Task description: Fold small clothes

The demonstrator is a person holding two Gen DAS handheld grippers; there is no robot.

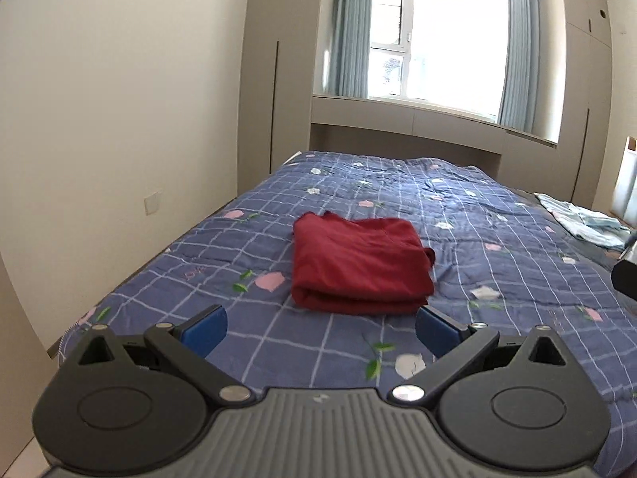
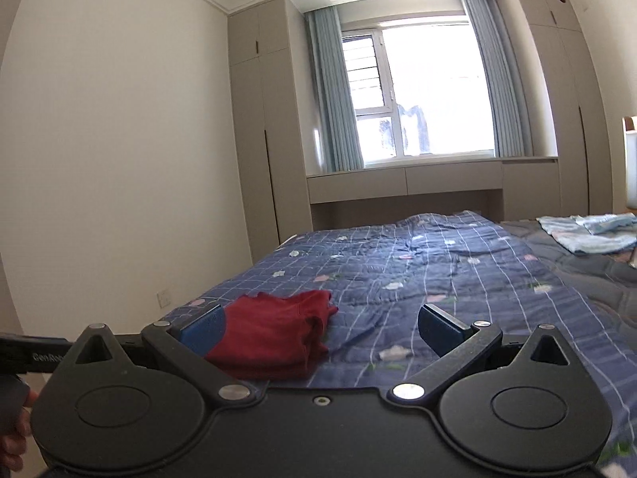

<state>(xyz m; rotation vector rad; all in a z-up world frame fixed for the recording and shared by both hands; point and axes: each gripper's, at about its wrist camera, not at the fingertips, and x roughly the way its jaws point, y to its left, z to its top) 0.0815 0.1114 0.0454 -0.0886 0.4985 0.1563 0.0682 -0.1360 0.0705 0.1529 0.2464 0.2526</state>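
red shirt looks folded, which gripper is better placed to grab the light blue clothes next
Right. The light blue clothes lie on the bed's right side, nearer the open right gripper. The open left gripper faces the red shirt.

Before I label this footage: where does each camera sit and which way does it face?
Left wrist: on the left gripper, open above the bed's near end, facing the folded red garment and window.
Right wrist: on the right gripper, open, further right, garment at lower left; a hand shows.
Shared: garment, blue checked quilt, window.
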